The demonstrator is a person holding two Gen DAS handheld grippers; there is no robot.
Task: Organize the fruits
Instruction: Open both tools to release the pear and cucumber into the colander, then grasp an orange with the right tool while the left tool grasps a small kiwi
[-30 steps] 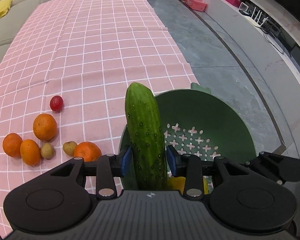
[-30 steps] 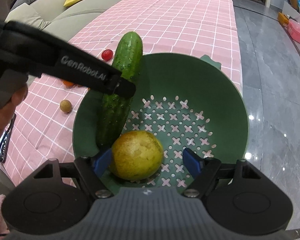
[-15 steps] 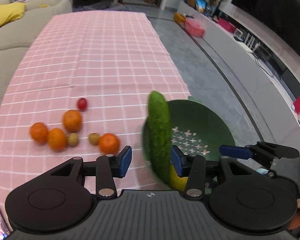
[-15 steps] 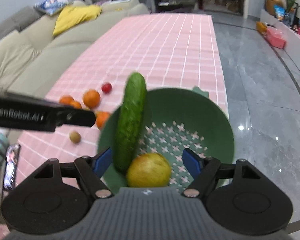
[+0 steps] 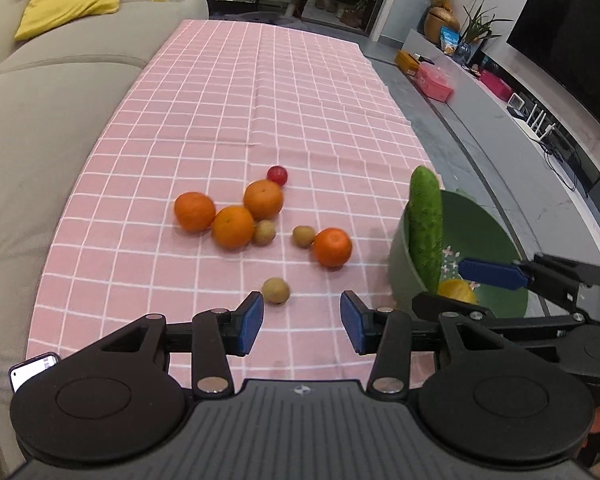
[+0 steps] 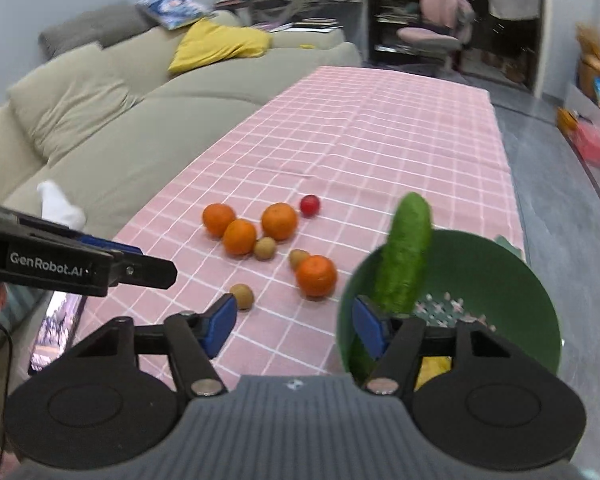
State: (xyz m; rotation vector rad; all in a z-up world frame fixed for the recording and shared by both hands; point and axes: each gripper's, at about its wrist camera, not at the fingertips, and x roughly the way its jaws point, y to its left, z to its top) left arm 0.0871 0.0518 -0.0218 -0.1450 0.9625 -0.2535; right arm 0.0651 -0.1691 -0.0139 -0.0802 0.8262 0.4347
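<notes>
A green colander [image 5: 480, 236] [image 6: 500, 276] stands at the right edge of the pink checked cloth. A cucumber [image 5: 425, 228] [image 6: 404, 256] leans upright against its near-left rim, beside a yellow fruit [image 5: 456, 290] [image 6: 432, 368] in the bottom. Several oranges [image 5: 232, 226] [image 6: 278, 221], small brown fruits [image 5: 275, 290] [image 6: 242, 295] and a red cherry tomato [image 5: 277, 175] [image 6: 310, 205] lie loose on the cloth. My left gripper [image 5: 302, 322] is open and empty above the cloth, near one brown fruit. My right gripper [image 6: 290, 326] is open and empty, by the colander's left rim.
A beige sofa [image 5: 40, 92] [image 6: 112, 120] with a yellow cushion [image 5: 66, 2] runs along the table's left side. A phone [image 5: 34, 370] lies at the near-left edge. Grey floor and a TV shelf [image 5: 540, 92] are to the right.
My left gripper let go of the cucumber, which now leans in the colander. Both grippers pulled back and up, swinging left toward the loose fruit.
</notes>
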